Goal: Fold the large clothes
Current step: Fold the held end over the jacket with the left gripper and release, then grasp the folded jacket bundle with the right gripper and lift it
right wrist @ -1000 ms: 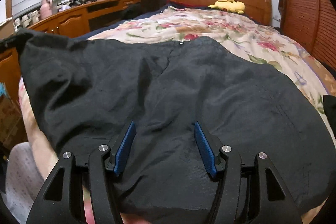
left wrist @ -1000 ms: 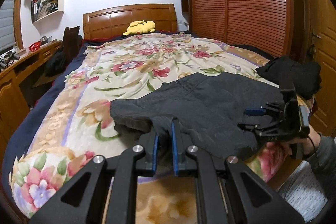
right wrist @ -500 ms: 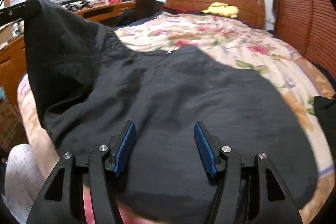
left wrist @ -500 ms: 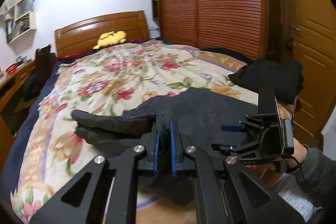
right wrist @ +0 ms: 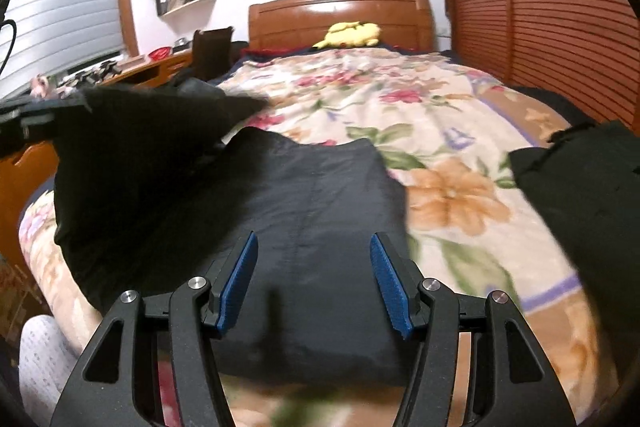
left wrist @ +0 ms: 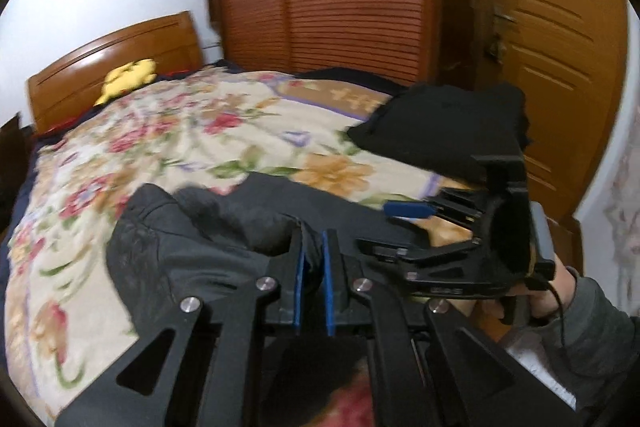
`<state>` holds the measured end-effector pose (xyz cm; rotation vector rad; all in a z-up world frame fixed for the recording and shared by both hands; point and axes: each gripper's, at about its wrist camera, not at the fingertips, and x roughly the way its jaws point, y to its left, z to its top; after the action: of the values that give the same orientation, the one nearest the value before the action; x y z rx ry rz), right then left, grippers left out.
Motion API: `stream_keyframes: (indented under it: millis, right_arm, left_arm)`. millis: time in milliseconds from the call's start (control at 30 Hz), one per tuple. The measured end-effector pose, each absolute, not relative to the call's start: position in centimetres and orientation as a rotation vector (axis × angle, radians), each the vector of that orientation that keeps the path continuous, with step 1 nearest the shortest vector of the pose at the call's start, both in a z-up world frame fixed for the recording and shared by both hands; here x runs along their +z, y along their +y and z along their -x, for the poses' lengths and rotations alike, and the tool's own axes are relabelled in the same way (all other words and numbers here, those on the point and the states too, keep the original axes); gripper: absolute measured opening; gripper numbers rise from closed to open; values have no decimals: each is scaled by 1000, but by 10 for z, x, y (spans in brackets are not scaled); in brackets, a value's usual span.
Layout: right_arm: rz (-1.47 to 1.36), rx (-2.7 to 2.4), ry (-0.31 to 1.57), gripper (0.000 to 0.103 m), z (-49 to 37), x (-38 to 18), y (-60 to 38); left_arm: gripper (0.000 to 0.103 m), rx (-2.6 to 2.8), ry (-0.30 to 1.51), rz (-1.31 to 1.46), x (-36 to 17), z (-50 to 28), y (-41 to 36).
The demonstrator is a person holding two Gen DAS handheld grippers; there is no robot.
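Dark trousers (right wrist: 304, 227), matte woven cloth, bunch in left gripper (left wrist: 312, 267) jaws.

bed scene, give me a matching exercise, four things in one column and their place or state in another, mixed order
Things:
1. left tongs
2. right tongs
3. yellow plush toy
4. folded black pile

States or places:
A. by the headboard
B. open above the garment
C. at the bed's edge near the door
D. shut on the black garment

Pairs: 1-D, 2-B, 3-A, 4-C
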<state>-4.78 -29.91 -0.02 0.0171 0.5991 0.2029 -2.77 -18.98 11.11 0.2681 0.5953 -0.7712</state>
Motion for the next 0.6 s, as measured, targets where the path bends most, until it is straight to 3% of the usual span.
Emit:
stream_keyframes:
  millis: [167, 333, 433, 500, 600]
  right_arm:
    - [-17, 195, 603, 60, 51, -1, -307]
    - [-18, 202, 594, 60, 52, 0, -304]
    - [-25, 208, 583, 60, 52, 3, -300]
    - [-26, 219, 569, 60, 52, 10, -293]
    - [-17, 240, 544, 60, 52, 22, -281]
  left_arm:
    - [4, -782, 639, -270, 93, 29, -211]
    - [11, -727, 673, -247, 88, 25, -189]
    - [24, -720, 653, -224, 96, 34, -170]
    - [39, -706, 629, -220, 102, 41, -160]
    - [46, -678, 599, -211, 111, 55, -138]
